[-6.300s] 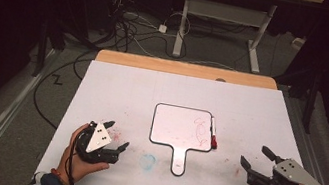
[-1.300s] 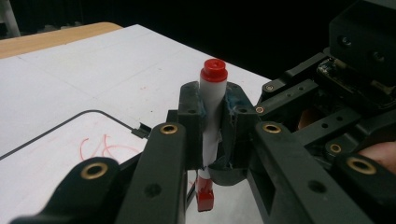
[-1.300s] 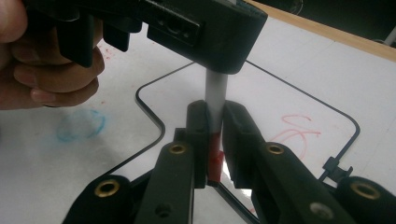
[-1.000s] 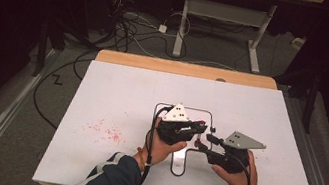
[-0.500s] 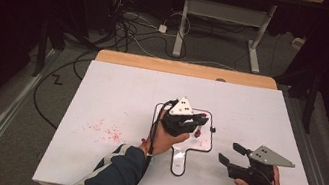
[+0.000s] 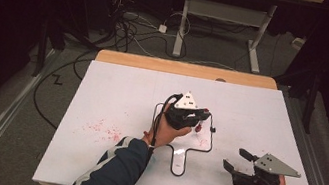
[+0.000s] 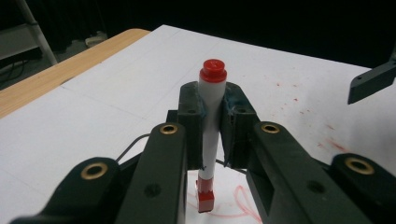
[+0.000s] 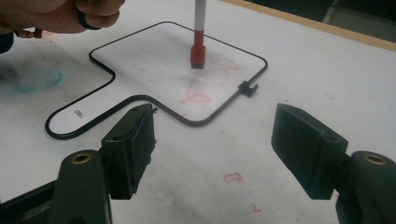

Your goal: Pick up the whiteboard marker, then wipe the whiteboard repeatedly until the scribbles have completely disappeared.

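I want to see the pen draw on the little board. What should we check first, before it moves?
1. Left gripper shut tight on the marker: ok.
2. Marker upright, its red lower end pointing down over the whiteboard: ok.
3. Lower end touching the board: cannot tell; it sits close above the red scribbles.
4. Whether that lower end is a bare tip or a cap: cannot tell; it looks like a blocky red piece.
5. Right gripper out of the way: ok; its jaws have just been opening with nothing between them, off the board's edge.
6. Board lying flat on the table: ok.
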`<action>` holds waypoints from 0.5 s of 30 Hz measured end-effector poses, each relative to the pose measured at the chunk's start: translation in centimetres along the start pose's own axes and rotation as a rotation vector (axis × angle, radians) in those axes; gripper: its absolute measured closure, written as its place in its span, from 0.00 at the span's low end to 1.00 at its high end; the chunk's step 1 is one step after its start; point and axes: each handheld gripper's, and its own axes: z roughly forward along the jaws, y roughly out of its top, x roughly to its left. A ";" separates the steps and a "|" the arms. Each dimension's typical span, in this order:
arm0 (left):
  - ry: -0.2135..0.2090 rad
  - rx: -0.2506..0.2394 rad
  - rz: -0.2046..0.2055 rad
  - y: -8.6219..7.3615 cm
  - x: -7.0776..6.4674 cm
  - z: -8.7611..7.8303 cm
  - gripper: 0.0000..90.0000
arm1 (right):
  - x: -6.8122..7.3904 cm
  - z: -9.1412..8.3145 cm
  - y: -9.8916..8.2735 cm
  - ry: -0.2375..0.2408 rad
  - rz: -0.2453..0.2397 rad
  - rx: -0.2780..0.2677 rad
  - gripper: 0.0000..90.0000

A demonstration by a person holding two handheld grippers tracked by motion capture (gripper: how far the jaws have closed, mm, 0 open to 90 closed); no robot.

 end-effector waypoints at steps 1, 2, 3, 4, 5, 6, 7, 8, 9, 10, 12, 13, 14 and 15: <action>0.009 0.005 0.001 0.0 0.2 0.1 0.87 | -0.1 -0.2 -0.2 -0.022 -0.006 -0.001 0.33; 0.009 0.005 0.001 0.0 0.2 0.1 0.87 | -0.1 -0.3 -0.2 -0.030 -0.012 -0.001 0.32; 0.009 0.007 -0.002 0.0 0.4 0.2 0.87 | -0.1 -0.3 -0.2 -0.030 -0.012 -0.001 0.32; 0.008 0.007 -0.006 0.0 0.6 0.3 0.87 | -0.1 -0.4 -0.3 -0.037 -0.020 -0.011 0.31; 0.014 0.008 -0.010 0.0 0.8 0.4 0.87 | 0.0 -0.5 -0.4 -0.060 -0.030 -0.019 0.29; 0.014 0.008 -0.015 0.0 1.1 0.6 0.87 | 0.1 -0.6 -0.4 -0.068 -0.040 -0.028 0.27; 0.014 0.008 -0.015 0.0 1.1 0.6 0.87 | 0.1 -0.6 -0.4 -0.068 -0.040 -0.028 0.27; 0.012 0.008 -0.016 0.1 1.2 0.7 0.87 | 0.5 -0.9 -0.5 -0.079 -0.064 -0.049 0.27; 0.015 0.010 -0.016 0.1 1.2 0.9 0.87 | 0.5 -0.9 -0.5 -0.079 -0.064 -0.049 0.27; 0.014 0.013 -0.013 0.2 1.3 1.0 0.87 | 0.9 -1.1 -0.5 -0.088 -0.093 -0.066 0.25; 0.014 0.019 -0.001 0.4 1.4 1.4 0.87 | 1.3 -1.1 -0.5 -0.098 -0.116 -0.063 0.25; 0.019 0.024 0.004 0.5 1.5 1.7 0.87 | 1.5 -1.1 -0.5 -0.094 -0.125 -0.059 0.25; 0.016 0.029 0.006 0.5 1.5 1.9 0.87 | 1.5 -1.1 -0.5 -0.094 -0.125 -0.059 0.25; 0.012 0.032 0.008 0.5 1.5 2.1 0.87 | 1.7 -1.0 -0.6 -0.091 -0.139 -0.057 0.25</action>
